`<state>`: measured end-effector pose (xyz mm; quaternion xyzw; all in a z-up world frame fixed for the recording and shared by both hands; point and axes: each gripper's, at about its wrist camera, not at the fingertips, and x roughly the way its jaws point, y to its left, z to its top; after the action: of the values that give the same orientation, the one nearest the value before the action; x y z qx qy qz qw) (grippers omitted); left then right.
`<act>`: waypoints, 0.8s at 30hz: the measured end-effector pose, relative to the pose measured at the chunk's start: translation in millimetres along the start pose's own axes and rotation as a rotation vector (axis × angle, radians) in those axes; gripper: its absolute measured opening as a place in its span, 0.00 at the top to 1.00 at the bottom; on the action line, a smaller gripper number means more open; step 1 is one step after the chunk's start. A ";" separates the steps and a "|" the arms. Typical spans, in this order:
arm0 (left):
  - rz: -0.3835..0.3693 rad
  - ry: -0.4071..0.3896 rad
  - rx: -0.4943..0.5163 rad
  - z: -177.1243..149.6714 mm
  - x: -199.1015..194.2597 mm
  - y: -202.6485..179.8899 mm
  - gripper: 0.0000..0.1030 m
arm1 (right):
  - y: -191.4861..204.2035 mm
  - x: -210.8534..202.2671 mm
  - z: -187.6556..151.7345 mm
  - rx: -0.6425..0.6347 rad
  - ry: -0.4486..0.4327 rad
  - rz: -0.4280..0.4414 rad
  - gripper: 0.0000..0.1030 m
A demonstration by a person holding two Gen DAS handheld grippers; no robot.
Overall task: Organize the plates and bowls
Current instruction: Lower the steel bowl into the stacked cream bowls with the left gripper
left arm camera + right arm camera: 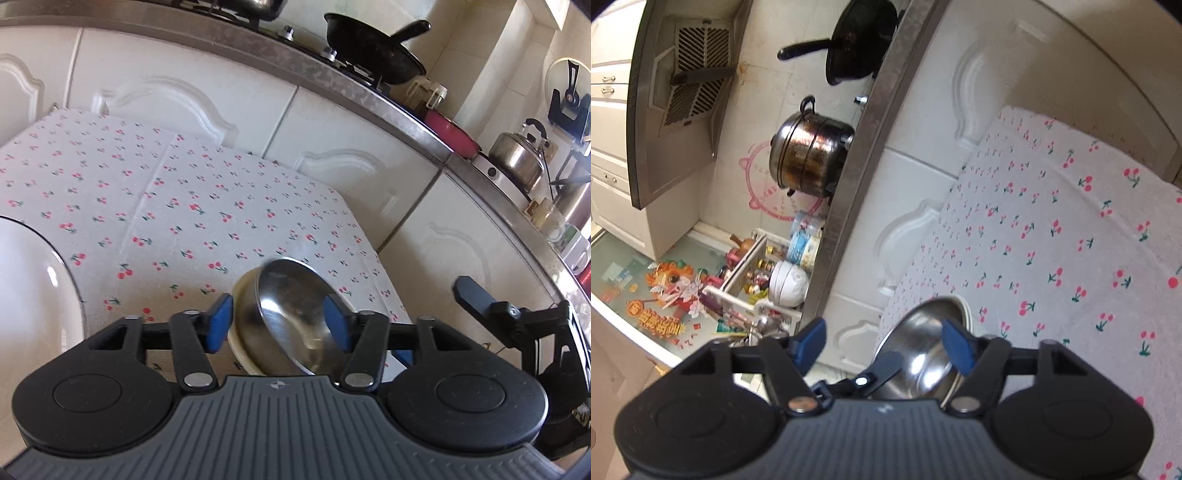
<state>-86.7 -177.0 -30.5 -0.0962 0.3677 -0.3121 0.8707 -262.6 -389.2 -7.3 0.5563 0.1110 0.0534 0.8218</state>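
Left gripper (279, 325): jaws spread wide, blue pads on either side of the bowls, neither pad seen pressing on them; released
Right gripper (884, 345): jaws spread apart, gripping nothing; its right pad overlaps the steel bowl's rim in the right wrist view, contact cannot be told
Steel bowl (295, 317): tilted steeply, its open mouth turned up and toward the right of the left wrist view, rim standing on edge; it leans in the cream bowl
Cream bowl (242, 332): just behind and under the steel one, only its pale rim showing at the left; sits on the tablecloth near the table's corner
Long axis: round bowls, so none to name; the steel rim's tilt runs from upper left to lower right in the left wrist view
Cherry tablecloth (184, 192): covers the table beside the white cabinets (177, 92)
White dish (33, 295): at the left edge of the left wrist view, well apart from the bowls
Black pan (373, 55): on the stove above
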 end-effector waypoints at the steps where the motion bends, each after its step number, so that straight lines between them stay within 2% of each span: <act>1: 0.013 -0.010 0.010 -1.3 -2.3 0.8 0.31 | 0.0 -1.6 -1.9 -0.001 -0.014 -0.004 0.22; 2: 0.027 -0.017 0.017 -3.1 -4.1 2.1 0.28 | -1.0 -3.2 -3.7 0.003 -0.026 -0.004 0.20; 8: 0.101 0.003 -0.003 -14.5 -7.8 14.7 0.29 | -13.3 -7.6 -15.6 0.035 -0.070 -0.027 0.11; 18: 0.187 -0.061 0.094 -24.8 -39.1 2.3 0.26 | -16.2 -17.0 -22.1 -0.073 -0.099 -0.058 0.09; 24: 0.234 -0.126 0.147 -27.4 -46.6 -5.0 0.23 | -19.3 -20.3 -20.9 -0.077 -0.108 -0.040 0.09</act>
<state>-133.2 -150.6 -20.9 -0.0080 0.2974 -0.2278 0.9271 -288.1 -381.8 -30.1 0.5240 0.0756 0.0109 0.8483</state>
